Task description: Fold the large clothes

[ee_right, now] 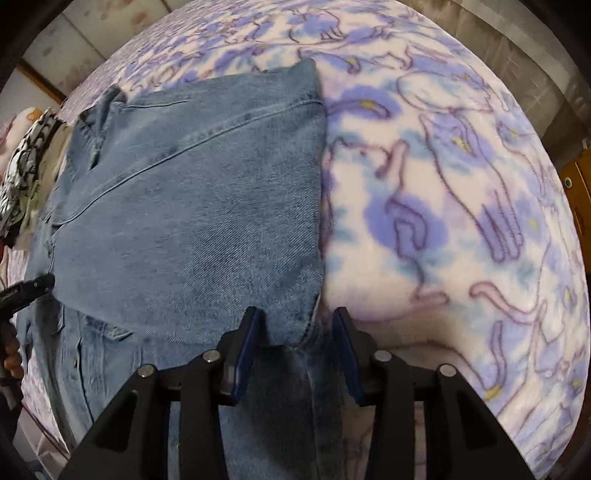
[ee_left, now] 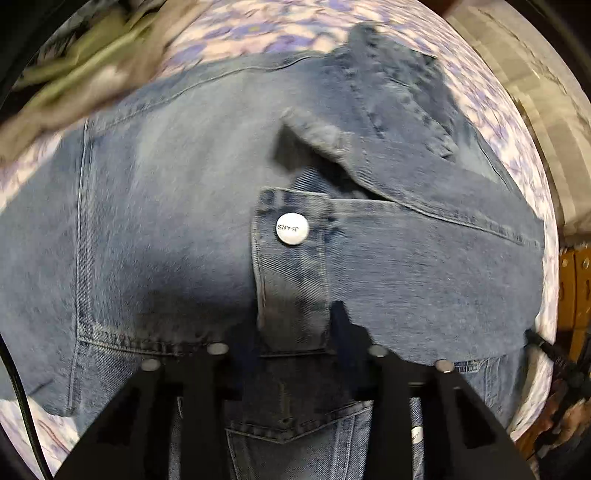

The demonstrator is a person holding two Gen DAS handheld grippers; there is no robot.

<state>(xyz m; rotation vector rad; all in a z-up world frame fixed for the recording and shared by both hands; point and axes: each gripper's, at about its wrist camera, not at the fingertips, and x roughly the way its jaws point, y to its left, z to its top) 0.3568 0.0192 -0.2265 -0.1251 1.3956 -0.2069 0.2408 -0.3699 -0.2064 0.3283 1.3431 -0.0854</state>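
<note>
A blue denim jacket (ee_left: pixel 166 221) lies partly folded on a purple flowered blanket (ee_left: pixel 258 26). In the left wrist view a cuff with a white "JEANS" button (ee_left: pixel 292 228) lies between the fingers of my left gripper (ee_left: pixel 295 325), which stands open just above the cloth. In the right wrist view the jacket (ee_right: pixel 192 206) has a folded panel on top. My right gripper (ee_right: pixel 295 328) is open, its blue pads (ee_right: pixel 245 347) on either side of the panel's near right corner. The left gripper's tip (ee_right: pixel 29 288) shows at the left edge.
The blanket (ee_right: pixel 443 184) spreads to the right of the jacket. Olive and beige clothes (ee_left: pixel 92 62) are piled at the far left. A patterned black and white cloth (ee_right: pixel 26 162) lies beyond the jacket. Wooden furniture (ee_left: pixel 572 288) stands to the right.
</note>
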